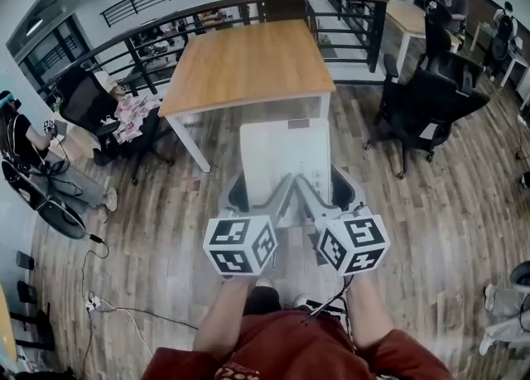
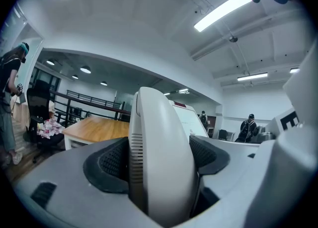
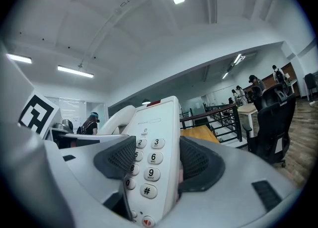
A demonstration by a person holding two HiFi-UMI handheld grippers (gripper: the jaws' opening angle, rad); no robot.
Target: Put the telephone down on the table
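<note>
Carrying stage: left gripper [image 2: 160,165] and right gripper [image 3: 151,165] both clamped on telephone [image 1: 284,159], held up short of table [image 1: 248,64]. Next: advance over table, lower flat.

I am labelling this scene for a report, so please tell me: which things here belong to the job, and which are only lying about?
Belong to the job: telephone, held by left gripper and right gripper; wooden table.

Only lying about: black office chair, floor cables, railing.
</note>
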